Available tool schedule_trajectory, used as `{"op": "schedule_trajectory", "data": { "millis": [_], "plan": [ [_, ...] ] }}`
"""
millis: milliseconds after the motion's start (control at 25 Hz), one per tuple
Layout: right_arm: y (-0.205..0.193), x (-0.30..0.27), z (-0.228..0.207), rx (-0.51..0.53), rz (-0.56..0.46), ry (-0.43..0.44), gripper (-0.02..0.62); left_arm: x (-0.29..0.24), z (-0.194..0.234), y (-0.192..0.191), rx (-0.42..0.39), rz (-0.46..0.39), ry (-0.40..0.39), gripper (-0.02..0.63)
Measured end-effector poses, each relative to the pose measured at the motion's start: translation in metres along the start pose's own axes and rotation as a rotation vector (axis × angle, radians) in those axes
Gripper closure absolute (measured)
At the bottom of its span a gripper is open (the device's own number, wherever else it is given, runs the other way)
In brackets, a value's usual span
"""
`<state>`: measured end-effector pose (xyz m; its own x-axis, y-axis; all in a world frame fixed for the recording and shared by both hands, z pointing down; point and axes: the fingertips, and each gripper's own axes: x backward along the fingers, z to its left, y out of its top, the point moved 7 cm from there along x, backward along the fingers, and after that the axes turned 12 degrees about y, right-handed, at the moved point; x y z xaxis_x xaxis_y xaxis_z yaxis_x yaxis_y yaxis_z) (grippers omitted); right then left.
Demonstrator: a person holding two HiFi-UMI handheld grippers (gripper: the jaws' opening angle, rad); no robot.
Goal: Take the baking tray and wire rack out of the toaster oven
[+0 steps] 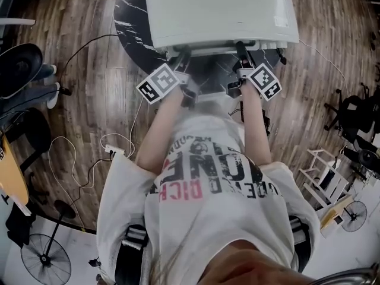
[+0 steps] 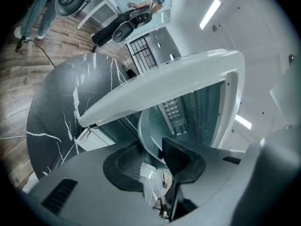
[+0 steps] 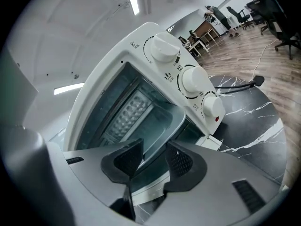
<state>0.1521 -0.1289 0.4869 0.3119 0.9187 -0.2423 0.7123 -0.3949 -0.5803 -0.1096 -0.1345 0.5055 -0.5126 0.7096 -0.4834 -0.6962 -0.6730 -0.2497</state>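
Observation:
A white toaster oven (image 1: 219,10) stands on a round black marble table (image 1: 133,22), its front open towards me. The grey baking tray (image 3: 160,126) sticks out of the opening. In the right gripper view its rim runs between the pads of my right gripper (image 3: 154,161), which is shut on it. In the left gripper view the tray's rounded corner (image 2: 149,126) fills the space between the pads of my left gripper (image 2: 151,157), also shut on the rim. From the head view both grippers (image 1: 180,57) (image 1: 242,51) reach under the oven's front edge. I cannot make out the wire rack.
Three white knobs (image 3: 193,79) sit on the oven's right side panel. Cables (image 1: 77,153) trail over the wooden floor. Office chairs (image 1: 21,70) stand to the left, a black chair (image 1: 356,114) and a white rack (image 1: 323,174) to the right, a floor fan (image 1: 44,257) at lower left.

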Motion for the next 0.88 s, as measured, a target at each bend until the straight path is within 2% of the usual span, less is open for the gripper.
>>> {"op": "schedule_trajectory", "data": {
  "millis": [200, 400, 600, 880],
  "plan": [
    [0.002, -0.002, -0.005, -0.047, -0.040, 0.007, 0.449, 0.003, 0.000, -0.002, 0.002, 0.018, -0.011, 0.497],
    [0.001, 0.003, -0.005, -0.087, -0.043, 0.000, 0.469, 0.006, 0.001, -0.005, -0.011, 0.019, -0.003, 0.497],
    [-0.008, 0.018, -0.005, -0.057, -0.018, -0.008, 0.471, 0.015, 0.007, -0.014, -0.065, 0.027, 0.012, 0.483],
    [-0.017, 0.043, -0.007, -0.063, 0.013, 0.003, 0.472, 0.032, 0.011, -0.032, -0.071, 0.017, 0.017, 0.486]
  ]
}}
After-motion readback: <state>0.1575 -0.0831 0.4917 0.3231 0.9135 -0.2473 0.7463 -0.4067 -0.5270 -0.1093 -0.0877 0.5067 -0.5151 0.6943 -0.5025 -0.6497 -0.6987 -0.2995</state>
